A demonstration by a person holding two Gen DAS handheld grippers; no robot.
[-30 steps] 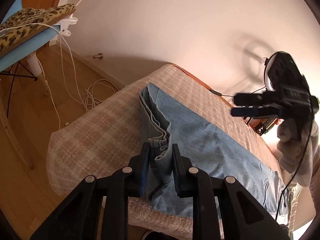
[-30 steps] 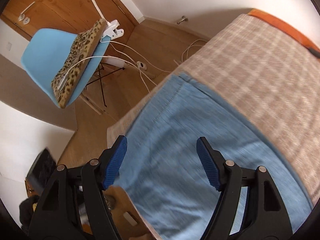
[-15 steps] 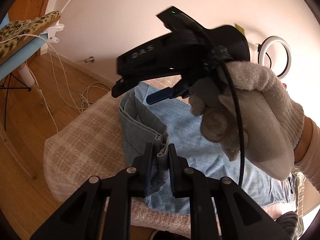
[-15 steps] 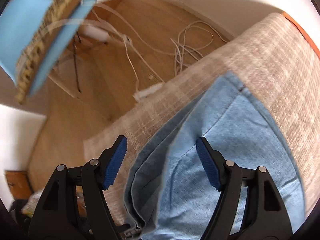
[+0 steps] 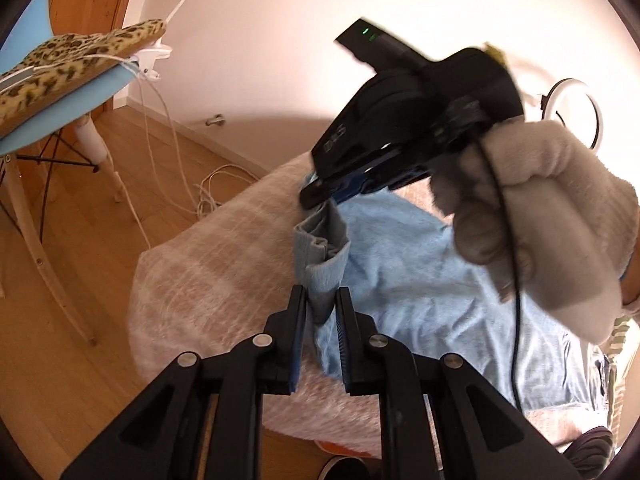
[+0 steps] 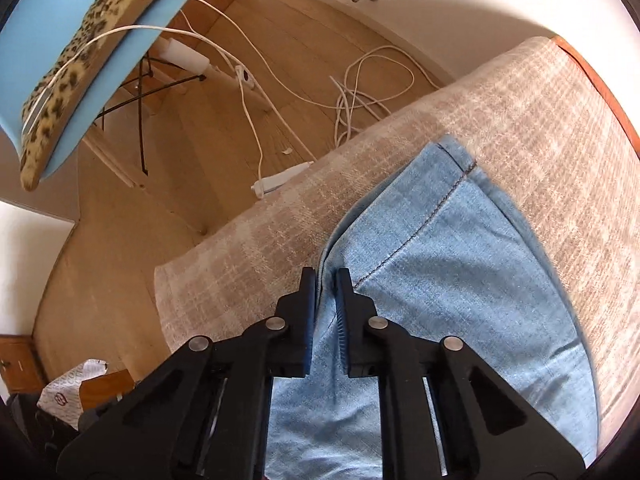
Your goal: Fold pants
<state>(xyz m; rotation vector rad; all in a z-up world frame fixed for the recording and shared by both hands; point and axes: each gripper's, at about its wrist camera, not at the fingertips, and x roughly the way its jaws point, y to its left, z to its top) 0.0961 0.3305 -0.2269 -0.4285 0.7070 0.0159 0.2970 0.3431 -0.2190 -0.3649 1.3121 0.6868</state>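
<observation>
The left gripper (image 5: 320,300) is clamped on a bunched fold of the light blue pants (image 5: 420,264), its jaws easing apart slightly with denim between them. The right gripper (image 6: 326,284) is closing on the pants' edge, cloth pinched between its pads. The pants lie spread on a beige checked blanket (image 6: 552,128). Beyond, a gloved hand (image 5: 552,216) grips the right gripper; farther off stands a blue chair (image 6: 80,52)

A room in a home: a wooden floor (image 6: 120,280) is running under a blue chair (image 5: 60,120) carrying a leopard-print cushion (image 5: 72,64), loose white cables (image 6: 360,92) are trailing, and a checked blanket (image 6: 540,120) is covering the bed.
</observation>
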